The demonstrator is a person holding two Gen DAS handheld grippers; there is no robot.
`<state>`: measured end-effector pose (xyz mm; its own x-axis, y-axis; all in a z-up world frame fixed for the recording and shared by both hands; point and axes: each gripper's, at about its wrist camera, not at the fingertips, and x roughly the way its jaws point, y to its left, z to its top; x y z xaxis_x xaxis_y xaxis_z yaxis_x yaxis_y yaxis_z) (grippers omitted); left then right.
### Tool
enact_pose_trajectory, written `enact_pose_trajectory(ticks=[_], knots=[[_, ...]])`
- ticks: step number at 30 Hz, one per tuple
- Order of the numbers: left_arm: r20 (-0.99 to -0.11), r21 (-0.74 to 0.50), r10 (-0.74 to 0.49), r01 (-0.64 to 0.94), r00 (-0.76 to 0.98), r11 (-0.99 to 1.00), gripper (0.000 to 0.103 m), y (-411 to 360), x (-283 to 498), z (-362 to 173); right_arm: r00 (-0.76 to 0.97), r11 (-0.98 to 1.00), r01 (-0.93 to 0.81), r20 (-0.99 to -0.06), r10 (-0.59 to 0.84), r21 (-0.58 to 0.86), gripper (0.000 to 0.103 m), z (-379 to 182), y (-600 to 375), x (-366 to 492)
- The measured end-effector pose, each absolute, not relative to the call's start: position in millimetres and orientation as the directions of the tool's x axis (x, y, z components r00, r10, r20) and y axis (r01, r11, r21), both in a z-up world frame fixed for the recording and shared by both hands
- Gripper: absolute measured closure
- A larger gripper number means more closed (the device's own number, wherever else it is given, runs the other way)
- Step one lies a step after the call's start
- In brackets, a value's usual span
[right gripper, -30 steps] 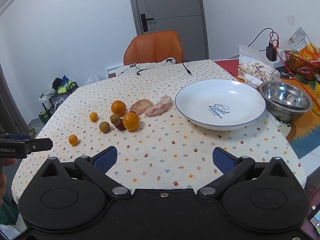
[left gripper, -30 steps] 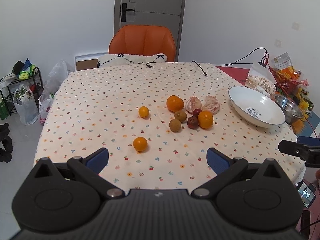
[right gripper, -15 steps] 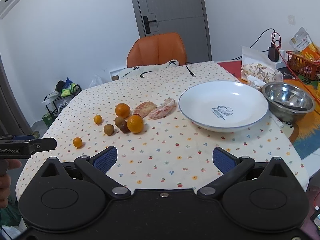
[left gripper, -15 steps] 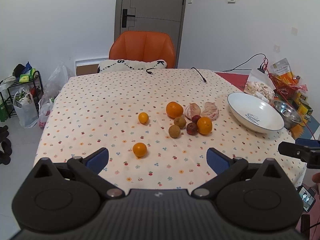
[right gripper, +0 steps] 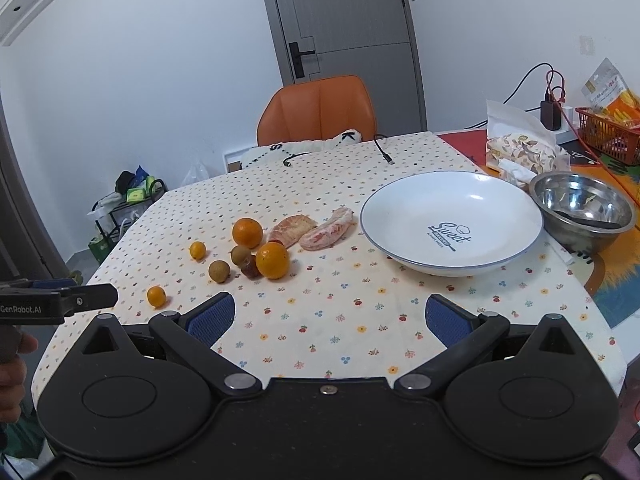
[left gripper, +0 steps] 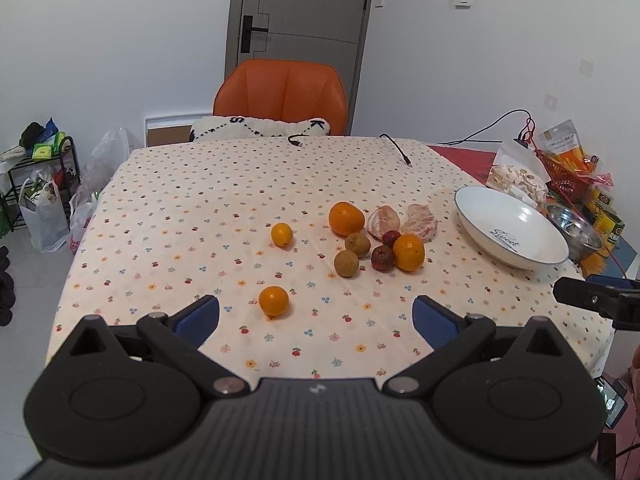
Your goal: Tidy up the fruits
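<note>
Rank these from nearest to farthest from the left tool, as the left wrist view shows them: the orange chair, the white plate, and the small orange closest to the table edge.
1. The small orange, just ahead of the open left tool, slightly left.
2. The white plate, farther ahead on the right side of the table.
3. The orange chair, behind the table's far edge.

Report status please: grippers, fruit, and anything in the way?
Left gripper open, empty. Right gripper open, empty. Fruit loose on tablecloth; white plate bare. Nothing blocking.
</note>
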<state>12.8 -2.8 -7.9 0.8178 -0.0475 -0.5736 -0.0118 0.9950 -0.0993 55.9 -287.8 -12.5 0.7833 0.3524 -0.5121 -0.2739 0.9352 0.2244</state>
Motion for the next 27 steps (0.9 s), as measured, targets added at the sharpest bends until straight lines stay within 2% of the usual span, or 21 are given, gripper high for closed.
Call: enact_pose_trajectory(ticks=[15, 21, 27], knots=[[-0.582, -0.124, -0.029, -0.054, 0.812, 0.991, 0.003, 7.5, 37.7, -26.6, 0.744, 0.913, -0.308, -0.53, 0.407, 0.268, 0.0, -30.8, -279.0, 83.5], [-0.587, -0.125, -0.032, -0.052, 0.809, 0.991, 0.013, 8.6, 47.7, -34.7, 0.734, 0.907, -0.321, -0.534, 0.42, 0.272, 0.0, -34.7, -272.9, 94.4], [-0.603, -0.149, -0.037, -0.066, 0.797, 0.987, 0.033, 13.7, 59.2, -45.2, 0.726, 0.904, -0.335, -0.539, 0.428, 0.267, 0.004, -39.5, -264.6, 104.8]])
